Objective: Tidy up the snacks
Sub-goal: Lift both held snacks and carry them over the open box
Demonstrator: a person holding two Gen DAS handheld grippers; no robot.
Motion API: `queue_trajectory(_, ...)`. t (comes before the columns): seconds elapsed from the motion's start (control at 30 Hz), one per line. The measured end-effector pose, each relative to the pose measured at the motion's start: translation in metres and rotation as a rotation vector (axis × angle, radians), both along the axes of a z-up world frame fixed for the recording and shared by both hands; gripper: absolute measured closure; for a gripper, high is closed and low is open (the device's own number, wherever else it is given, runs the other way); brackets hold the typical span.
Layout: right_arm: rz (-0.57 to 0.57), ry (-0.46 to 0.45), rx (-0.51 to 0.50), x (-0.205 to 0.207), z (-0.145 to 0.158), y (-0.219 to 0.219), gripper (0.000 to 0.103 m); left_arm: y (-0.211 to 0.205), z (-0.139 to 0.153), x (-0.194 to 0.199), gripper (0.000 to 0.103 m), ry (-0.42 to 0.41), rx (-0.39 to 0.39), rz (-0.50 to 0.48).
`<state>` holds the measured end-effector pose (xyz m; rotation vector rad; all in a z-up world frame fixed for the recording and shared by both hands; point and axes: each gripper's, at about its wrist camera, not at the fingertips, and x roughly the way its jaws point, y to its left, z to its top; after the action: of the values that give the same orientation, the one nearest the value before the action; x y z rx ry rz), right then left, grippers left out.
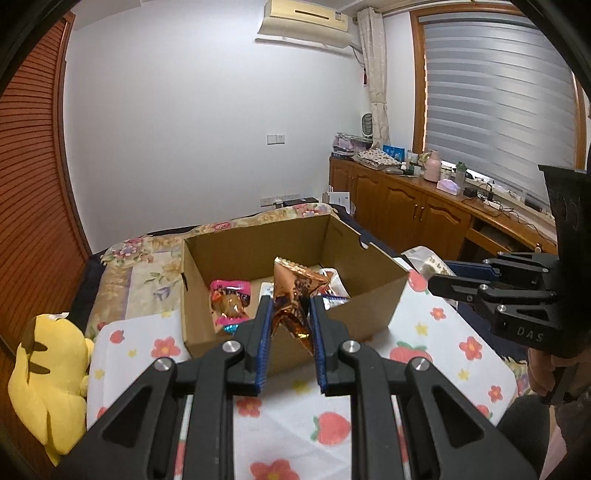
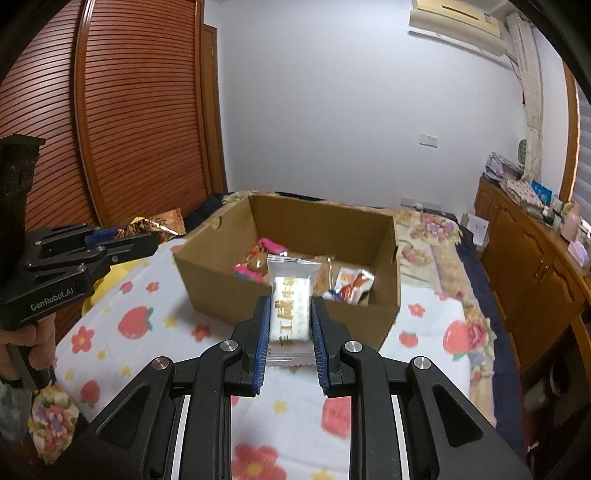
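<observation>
1. Ahead of both grippers' fingers, the open brown cardboard box (image 1: pixel 295 258) already held several packets, among them a pink-wrapped snack (image 1: pixel 229 299).
2. The left gripper (image 1: pixel 290 321) pinched a crinkled copper-foil packet (image 1: pixel 291 295); the right gripper (image 2: pixel 290 321) clasped a white rectangular wrapped bar (image 2: pixel 290 306); neither was boxed yet.

White walls (image 1: pixel 192 122) enclose the room. A slatted wooden wardrobe (image 2: pixel 122 110) stands left. An air conditioner (image 1: pixel 306 26) hangs above a curtained window (image 1: pixel 495 99) with striped blinds. Wooden cabinets (image 1: pixel 406 210) line the right wall.
</observation>
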<state>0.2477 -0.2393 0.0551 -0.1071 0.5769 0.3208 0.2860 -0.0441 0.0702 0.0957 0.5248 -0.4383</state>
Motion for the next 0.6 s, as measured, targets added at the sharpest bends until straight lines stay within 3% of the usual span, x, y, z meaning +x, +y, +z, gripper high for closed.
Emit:
queue_trajectory(0.27, 0.010, 0.012, 0.008, 0.055, -0.003, -0.006, 0.083, -0.008, -0.023, 0.060, 0.086, 0.046, 0.011, 0.012)
queue_trajectory(0.6, 0.043, 0.072, 0.003, 0.133, -0.033, -0.006, 0.083, -0.019, -0.056, 0.135, 0.086, 0.122, 0.051, 0.017)
